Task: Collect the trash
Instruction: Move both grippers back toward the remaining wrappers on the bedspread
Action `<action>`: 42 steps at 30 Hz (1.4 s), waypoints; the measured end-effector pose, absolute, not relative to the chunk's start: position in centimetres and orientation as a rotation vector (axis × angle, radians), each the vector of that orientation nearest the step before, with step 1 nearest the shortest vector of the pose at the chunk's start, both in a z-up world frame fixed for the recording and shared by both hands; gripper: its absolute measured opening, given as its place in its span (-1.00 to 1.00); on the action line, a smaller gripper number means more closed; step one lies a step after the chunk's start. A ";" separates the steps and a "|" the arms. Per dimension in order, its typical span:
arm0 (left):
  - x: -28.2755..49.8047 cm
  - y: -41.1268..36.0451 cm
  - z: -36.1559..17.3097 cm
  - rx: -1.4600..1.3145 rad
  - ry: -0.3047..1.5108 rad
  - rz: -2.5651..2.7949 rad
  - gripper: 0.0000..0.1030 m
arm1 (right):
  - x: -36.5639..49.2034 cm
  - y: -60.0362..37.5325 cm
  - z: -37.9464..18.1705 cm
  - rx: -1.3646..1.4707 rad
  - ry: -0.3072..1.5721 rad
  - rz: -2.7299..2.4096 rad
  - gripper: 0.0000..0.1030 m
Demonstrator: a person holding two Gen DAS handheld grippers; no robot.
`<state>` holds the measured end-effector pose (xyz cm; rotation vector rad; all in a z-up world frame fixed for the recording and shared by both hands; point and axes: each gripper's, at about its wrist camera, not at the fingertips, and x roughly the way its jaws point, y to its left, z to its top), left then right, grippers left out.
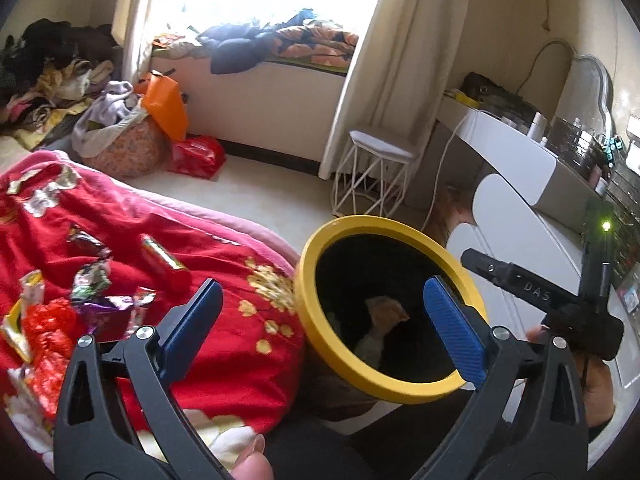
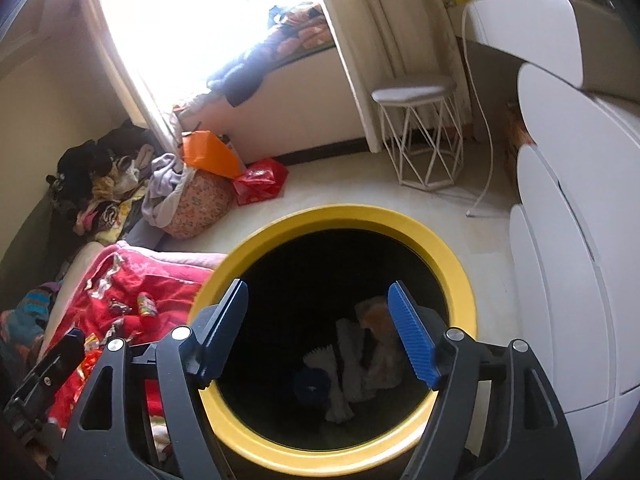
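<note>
Yellow-rimmed bin (image 2: 460,264) sits beside the red blanket (image 1: 224,344), both the left gripper (image 1: 324,320) and right gripper (image 2: 320,328) spread empty, so I'd swing left toward the wrappers (image 1: 96,288), pinching one cleanly.

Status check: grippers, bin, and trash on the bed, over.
Left gripper open, empty. Right gripper open over the yellow-rimmed bin, trash inside. Wrappers remain on the red blanket. Nothing blocking.
</note>
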<state>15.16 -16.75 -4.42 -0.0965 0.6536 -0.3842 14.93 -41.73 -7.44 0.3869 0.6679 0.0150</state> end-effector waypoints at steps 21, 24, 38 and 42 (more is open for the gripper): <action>13.0 -10.3 -1.8 -0.129 0.552 -0.243 0.80 | 13.4 -33.8 -4.4 0.252 0.591 0.187 0.45; 12.8 -9.1 -1.5 -0.140 0.541 -0.221 0.80 | 13.2 -32.4 -4.2 0.235 0.589 0.218 0.45; 12.0 -3.9 -1.0 -0.183 0.511 -0.130 0.80 | 12.0 -25.1 -3.4 0.157 0.608 0.389 0.45; 11.8 -2.5 -1.0 -0.195 0.505 -0.106 0.80 | 11.7 -23.1 -3.4 0.127 0.616 0.433 0.45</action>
